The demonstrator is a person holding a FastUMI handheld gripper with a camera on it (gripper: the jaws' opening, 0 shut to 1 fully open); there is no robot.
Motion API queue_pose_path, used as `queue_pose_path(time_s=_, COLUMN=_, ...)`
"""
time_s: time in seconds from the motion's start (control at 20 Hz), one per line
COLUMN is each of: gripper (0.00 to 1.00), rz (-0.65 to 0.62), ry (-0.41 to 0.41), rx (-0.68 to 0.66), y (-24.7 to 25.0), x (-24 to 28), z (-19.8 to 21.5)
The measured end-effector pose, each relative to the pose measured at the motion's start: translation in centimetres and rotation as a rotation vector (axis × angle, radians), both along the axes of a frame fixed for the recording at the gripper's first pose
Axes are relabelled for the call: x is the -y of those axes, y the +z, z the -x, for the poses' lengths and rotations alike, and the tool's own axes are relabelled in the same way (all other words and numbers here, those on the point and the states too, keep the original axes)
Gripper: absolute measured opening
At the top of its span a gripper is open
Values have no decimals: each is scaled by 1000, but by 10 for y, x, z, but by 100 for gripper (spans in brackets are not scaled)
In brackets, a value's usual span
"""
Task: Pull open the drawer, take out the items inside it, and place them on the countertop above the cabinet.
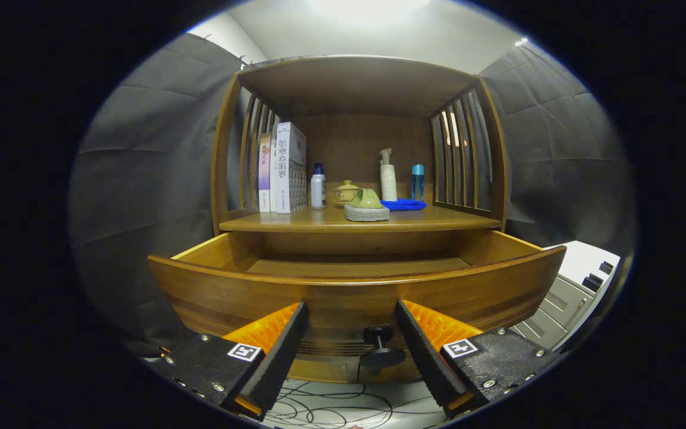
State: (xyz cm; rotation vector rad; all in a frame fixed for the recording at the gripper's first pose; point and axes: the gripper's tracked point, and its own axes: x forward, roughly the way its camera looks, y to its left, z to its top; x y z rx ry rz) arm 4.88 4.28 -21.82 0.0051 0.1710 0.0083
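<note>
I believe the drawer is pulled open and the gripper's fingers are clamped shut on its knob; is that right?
Not quite. The drawer is pulled open, but the gripper is open: in the gripper view its fingers stand apart on either side of the knob without touching it.

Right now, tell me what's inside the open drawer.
The drawer is pulled out; only the far strip of its bare wooden floor and side walls show. Its front panel hides the near part, so items there can't be ruled out. The gripper is open, jaws either side of the knob.

drawer [355, 292] contents behind its front
</note>
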Motion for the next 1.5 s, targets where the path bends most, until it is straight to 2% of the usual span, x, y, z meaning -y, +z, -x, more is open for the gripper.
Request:
queue_pose_path(time_s=0.15, gripper=95, rz=-34, ry=-5, rx=-41, y=-8, x=-1, z=-20)
queue_pose_path(time_s=0.3, gripper=94, rz=-16, ry=-10, rx=-80, y=-22, x=1, z=-35)
queue_pose_path(time_s=0.6, gripper=93, rz=27, ry=-5, rx=-80, y=-23, x=5, z=-72)
queue_pose_path(time_s=1.1, gripper=93, rz=28, ry=0, rx=-87, y=-23, x=7, z=-135)
queue_pose_path(time_s=1.3, gripper=93, rz=68, ry=-6, rx=-81, y=-25, x=8, z=-139)
queue_pose_path(time_s=1.5, gripper=95, rz=133, ry=57, rx=-81, y=-12, x=21, z=-122)
